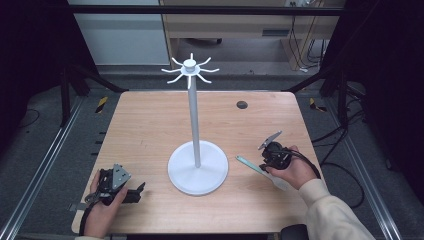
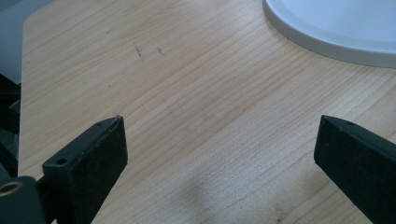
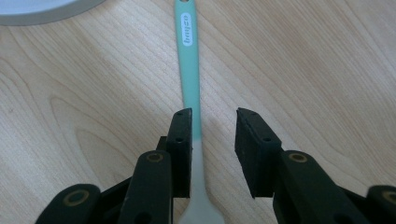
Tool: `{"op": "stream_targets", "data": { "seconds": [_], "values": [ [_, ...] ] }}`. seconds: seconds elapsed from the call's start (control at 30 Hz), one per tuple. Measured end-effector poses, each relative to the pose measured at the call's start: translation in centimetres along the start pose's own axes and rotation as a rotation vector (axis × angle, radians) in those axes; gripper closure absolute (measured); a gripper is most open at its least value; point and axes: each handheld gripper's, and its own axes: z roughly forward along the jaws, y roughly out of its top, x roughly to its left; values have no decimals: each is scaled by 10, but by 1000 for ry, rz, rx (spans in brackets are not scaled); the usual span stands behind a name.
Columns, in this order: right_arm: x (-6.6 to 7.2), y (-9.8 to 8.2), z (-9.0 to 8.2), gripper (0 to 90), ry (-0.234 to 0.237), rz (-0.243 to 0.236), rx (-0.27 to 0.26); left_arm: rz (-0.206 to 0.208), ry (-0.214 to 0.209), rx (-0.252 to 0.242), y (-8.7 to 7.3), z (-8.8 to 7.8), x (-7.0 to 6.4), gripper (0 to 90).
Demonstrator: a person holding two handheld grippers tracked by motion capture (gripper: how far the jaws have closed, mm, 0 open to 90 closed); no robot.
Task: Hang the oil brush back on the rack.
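- High view: the right gripper sits over a mint-green utensil with a pale silicone end lying flat on the light wooden table. The handle tip points toward the round base of the tall white hook stand, which is near; a careless lift could swing the handle into that base or the pole. The table's right edge is just beyond the hand, so there is little room on that side and more toward the far side.
- High view: the left gripper rests near the table's near-left edge, well apart from the utensil, with bare wood between it and the stand.
- Left gripper view: its jaws are spread wide with nothing between them; the stand's base lies ahead to its right, bare wood elsewhere.
- Right gripper view: the jaws are partly closed and straddle the utensil's neck. The left pad touches or nearly touches it, the right pad stands clear, so it is not pinched. Closing off-centre like this could push the thin handle sideways or twist it flat against the wood.
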Motion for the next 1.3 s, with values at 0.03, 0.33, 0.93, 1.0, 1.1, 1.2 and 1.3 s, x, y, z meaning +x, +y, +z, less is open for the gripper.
{"op": "stream_targets", "data": {
  "seconds": [0.03,0.33,0.93,1.0,1.1,1.2,1.3],
  "values": [
    [0,0,1,677,0,-4,7,4,1,4,0,0,0,22],
    [3,4,8,702,14,-25,42,7,-2,4,0,0,-1,23],
    [2,1,18,758,49,-51,129,17,-10,14,0,0,-2,23],
    [3,2,20,762,54,-54,140,16,-11,12,0,1,-2,23],
    [3,2,22,772,56,-48,160,17,-13,12,0,1,-2,23],
    [3,3,24,782,57,-50,164,17,-13,12,0,1,-2,23],
    [2,3,25,786,58,-52,168,17,-13,13,0,1,-2,23]
  ]
}}
